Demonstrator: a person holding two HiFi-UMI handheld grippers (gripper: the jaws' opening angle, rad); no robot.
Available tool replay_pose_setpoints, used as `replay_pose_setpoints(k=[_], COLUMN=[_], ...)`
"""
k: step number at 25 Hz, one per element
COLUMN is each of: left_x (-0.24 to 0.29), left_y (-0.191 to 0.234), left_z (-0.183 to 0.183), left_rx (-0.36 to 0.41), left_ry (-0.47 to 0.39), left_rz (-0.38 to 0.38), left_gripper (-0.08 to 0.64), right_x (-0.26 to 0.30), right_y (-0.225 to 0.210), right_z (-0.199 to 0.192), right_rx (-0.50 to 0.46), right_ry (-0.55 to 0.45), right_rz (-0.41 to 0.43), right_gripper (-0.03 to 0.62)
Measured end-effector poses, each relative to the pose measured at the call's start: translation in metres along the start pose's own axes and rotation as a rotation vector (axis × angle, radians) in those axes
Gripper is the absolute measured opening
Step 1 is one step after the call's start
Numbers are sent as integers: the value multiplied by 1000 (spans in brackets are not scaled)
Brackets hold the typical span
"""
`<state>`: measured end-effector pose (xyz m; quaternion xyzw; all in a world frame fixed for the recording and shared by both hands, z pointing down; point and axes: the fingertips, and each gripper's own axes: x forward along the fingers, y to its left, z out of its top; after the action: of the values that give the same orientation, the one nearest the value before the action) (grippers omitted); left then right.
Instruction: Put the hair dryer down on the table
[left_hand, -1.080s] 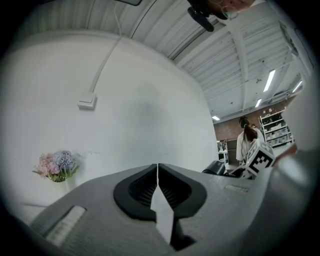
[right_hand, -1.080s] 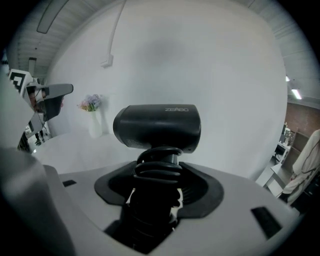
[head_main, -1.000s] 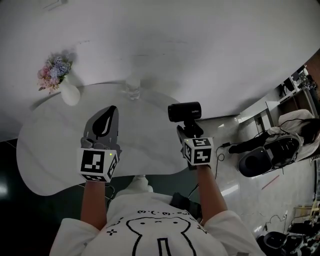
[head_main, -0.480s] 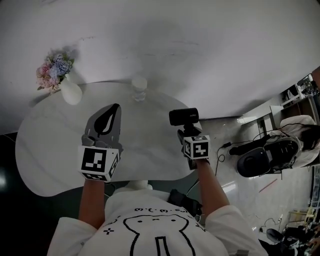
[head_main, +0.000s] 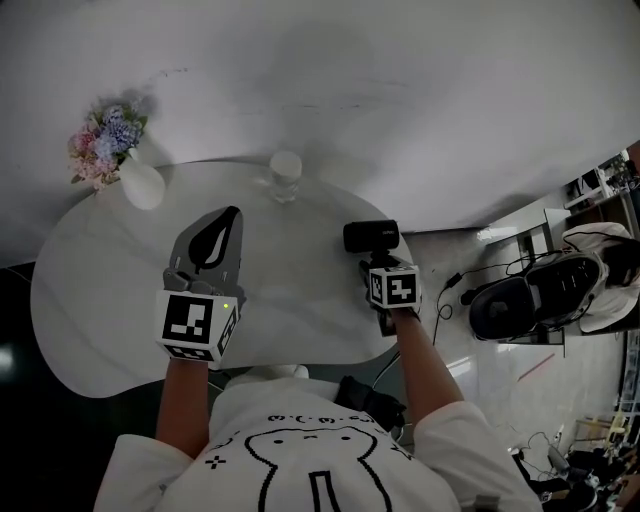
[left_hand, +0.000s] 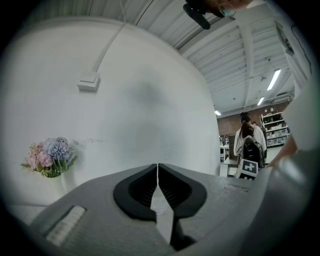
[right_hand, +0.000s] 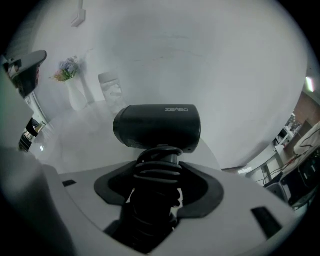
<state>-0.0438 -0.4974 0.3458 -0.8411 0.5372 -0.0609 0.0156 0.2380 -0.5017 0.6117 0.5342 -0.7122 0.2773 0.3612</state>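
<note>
Here a white rounded tabletop (head_main: 90, 300) against a plain white wall (head_main: 400, 90) carries a flower vase (head_main: 140, 185) far left and a glass (head_main: 286, 172). The right tongs (right_hand: 158, 190) grip the black hair dryer (right_hand: 157, 125) by its cord-wrapped handle over the tabletop's right edge; its print seems to read ZEABO. The left tongs (left_hand: 158, 185) are closed, empty.

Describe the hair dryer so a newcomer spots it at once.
Find the white rounded table. At its right edge the right gripper clamps the cord-wrapped handle of a black hair dryer. It alone is black; the flower vase and the glass at the back are pale.
</note>
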Motion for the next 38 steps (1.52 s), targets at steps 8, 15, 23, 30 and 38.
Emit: replay_pose_setpoints(k=[8, 15, 23, 30, 38], left_x=[1, -9, -19, -31, -57], left_y=[2, 5, 0, -17, -53], left_z=[-7, -16, -16, -17, -8], left_rx=[-7, -22, -20, -30, -15], left_ry=[8, 19, 17, 20, 10], left_rz=[-14, 12, 17, 8, 1], left_gripper=[20, 20, 20, 20, 20], right_x=[12, 14, 14, -16, -66], right_y=[1, -1, -4, -8, 9], right_z=[-10, -10, -8, 5, 8], right_rx=[38, 14, 14, 38, 51], right_ry=[37, 36, 50, -30, -126], right_rz=[19, 30, -3, -36, 50], right_gripper=[255, 256, 286, 298, 296])
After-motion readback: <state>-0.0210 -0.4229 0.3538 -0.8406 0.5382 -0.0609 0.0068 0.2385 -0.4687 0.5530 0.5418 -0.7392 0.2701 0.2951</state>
